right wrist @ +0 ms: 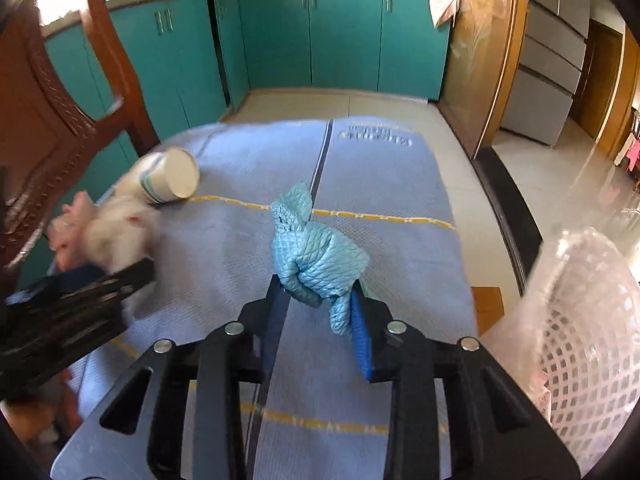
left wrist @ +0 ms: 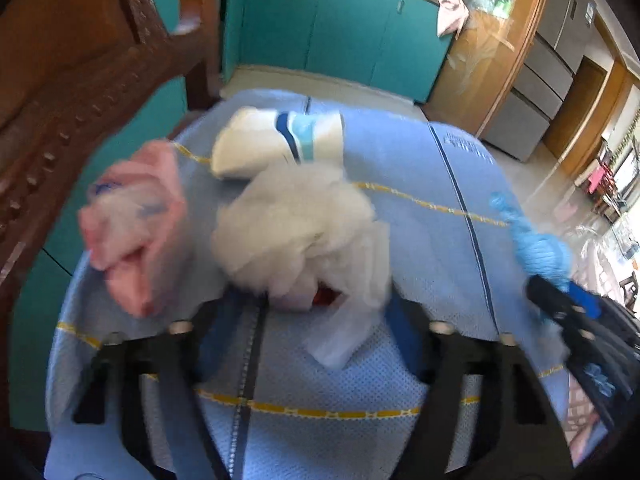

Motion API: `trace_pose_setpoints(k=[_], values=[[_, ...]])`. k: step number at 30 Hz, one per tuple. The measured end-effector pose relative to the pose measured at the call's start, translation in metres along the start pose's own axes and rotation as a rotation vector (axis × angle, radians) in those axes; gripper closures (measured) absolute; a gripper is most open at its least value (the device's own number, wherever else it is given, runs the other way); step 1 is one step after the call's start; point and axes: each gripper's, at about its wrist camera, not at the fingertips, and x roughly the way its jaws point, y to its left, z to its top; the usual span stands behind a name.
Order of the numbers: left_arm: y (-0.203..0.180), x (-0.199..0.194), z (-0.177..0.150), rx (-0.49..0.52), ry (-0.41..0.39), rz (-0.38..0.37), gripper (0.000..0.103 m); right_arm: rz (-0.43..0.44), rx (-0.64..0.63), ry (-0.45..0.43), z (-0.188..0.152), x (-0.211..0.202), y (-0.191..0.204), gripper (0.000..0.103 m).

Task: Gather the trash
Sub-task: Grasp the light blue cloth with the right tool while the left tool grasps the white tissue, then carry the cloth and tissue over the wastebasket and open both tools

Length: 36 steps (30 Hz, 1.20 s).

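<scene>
My left gripper (left wrist: pixel 324 300) is shut on a crumpled white tissue wad (left wrist: pixel 296 232) on the blue tablecloth (left wrist: pixel 420 208); the wad hides both fingertips. Left of it lies a crumpled pink paper (left wrist: pixel 136 224), and behind it a white paper cup (left wrist: pixel 276 140) with blue bands rests on its side. My right gripper (right wrist: pixel 320 292) is shut on a knotted light-blue quilted wad (right wrist: pixel 316 256), pinched between its blue pads (right wrist: pixel 362 340). The right wrist view also shows the left gripper (right wrist: pixel 80 300) at the left, with the white wad (right wrist: pixel 120 236), the pink paper (right wrist: pixel 72 216) and the cup (right wrist: pixel 172 176).
A white mesh basket (right wrist: pixel 580 340) lined with clear plastic stands close on the right. A carved wooden chair (left wrist: pixel 80 80) rises at the table's left edge. Teal cabinets (right wrist: pixel 320 40) line the far wall, and tiled floor lies beyond the table's right edge.
</scene>
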Motion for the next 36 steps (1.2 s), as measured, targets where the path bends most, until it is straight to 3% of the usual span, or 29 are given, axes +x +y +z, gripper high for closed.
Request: trace_pose_setpoints(k=[4,9,14,23,28,36], values=[[-0.006,-0.005,-0.002,0.032,-0.019,-0.001,0.081,0.019,0.021,-0.047,-0.006,-0.028,-0.009,0.071],[-0.017,-0.034,-0.010,0.080,-0.105,-0.035,0.092,0.029,0.053,-0.110,-0.009,-0.063,-0.026,0.071],[-0.030,-0.077,-0.020,0.126,-0.217,-0.081,0.094,0.013,0.082,-0.164,-0.012,-0.094,-0.046,0.071],[-0.067,-0.150,-0.031,0.194,-0.345,-0.011,0.094,-0.050,0.123,-0.238,-0.032,-0.145,-0.081,0.071],[-0.088,-0.183,-0.040,0.225,-0.388,0.001,0.094,-0.081,0.132,-0.273,-0.043,-0.173,-0.096,0.071],[-0.112,-0.218,-0.058,0.267,-0.413,-0.045,0.094,-0.095,0.124,-0.309,-0.059,-0.206,-0.109,0.071]])
